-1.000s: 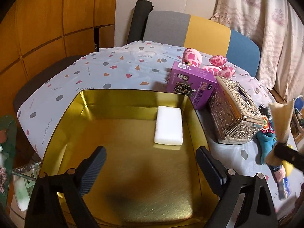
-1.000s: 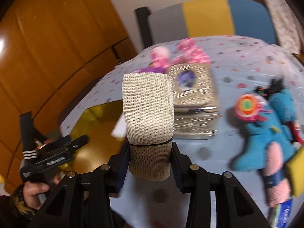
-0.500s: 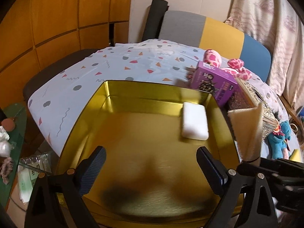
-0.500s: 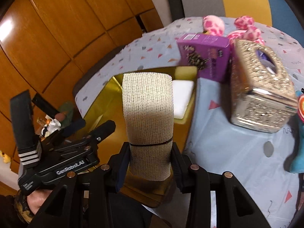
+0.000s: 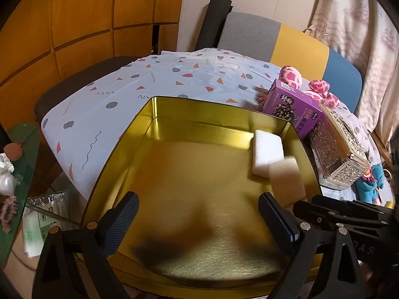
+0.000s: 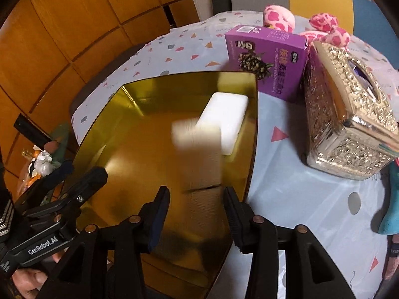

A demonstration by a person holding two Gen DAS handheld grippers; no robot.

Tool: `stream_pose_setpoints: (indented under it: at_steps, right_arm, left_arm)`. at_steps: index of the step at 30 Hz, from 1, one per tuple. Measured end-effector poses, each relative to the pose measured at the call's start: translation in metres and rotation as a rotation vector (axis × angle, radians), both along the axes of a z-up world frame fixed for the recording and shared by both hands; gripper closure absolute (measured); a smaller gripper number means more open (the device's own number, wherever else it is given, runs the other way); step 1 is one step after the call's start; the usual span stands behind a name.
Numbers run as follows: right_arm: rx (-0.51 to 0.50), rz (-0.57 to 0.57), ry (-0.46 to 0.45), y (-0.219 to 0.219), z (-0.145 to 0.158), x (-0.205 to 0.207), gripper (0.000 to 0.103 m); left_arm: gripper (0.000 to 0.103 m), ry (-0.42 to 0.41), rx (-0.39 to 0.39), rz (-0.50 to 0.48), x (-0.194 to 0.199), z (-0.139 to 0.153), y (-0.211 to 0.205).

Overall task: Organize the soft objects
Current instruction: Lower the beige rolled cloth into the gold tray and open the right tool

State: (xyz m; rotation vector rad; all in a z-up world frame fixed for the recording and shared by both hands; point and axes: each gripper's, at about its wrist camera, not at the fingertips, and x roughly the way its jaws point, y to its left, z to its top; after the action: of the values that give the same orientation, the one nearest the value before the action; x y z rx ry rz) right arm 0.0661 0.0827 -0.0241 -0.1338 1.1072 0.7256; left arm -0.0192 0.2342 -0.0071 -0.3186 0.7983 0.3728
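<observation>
A beige bandage roll (image 6: 197,149) shows as a blur between the fingers of my right gripper (image 6: 197,211), whose jaws are opening; the pads stand clear of its sides. It hangs over the right part of a gold tin (image 6: 251,134), beside a white foam block (image 6: 224,114) lying inside. In the left wrist view the roll (image 5: 286,177) overlaps the block (image 5: 266,149) near the tin's right wall. My left gripper (image 5: 199,214) is open over the tin's (image 5: 154,114) near half, nothing between its fingers.
Right of the tin stand a purple box (image 6: 269,57) and an ornate silver tissue box (image 6: 349,124). Pink spotted plush (image 6: 279,20) lies behind them, a blue plush toy (image 5: 369,186) farther right. Patterned cloth covers the table; a chair stands behind it.
My right gripper came down over the tin with the roll, then its jaws widened and the roll slipped lower, blurred. The left gripper drifted sideways over the tin, still open.
</observation>
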Motion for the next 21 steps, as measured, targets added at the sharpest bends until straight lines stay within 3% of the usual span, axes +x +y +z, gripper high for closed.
stream_pose_setpoints:
  at_steps: [10, 21]
  right_arm:
    - [0.031, -0.033, -0.080, -0.021, 0.022, -0.015, 0.047]
    - [0.023, -0.141, -0.134, -0.070, 0.032, -0.010, 0.047]
  left_arm:
    - [0.006, -0.024, 0.038, -0.043, -0.001, 0.008, -0.013]
    - [0.005, -0.036, 0.065, -0.105, -0.001, 0.017, -0.034]
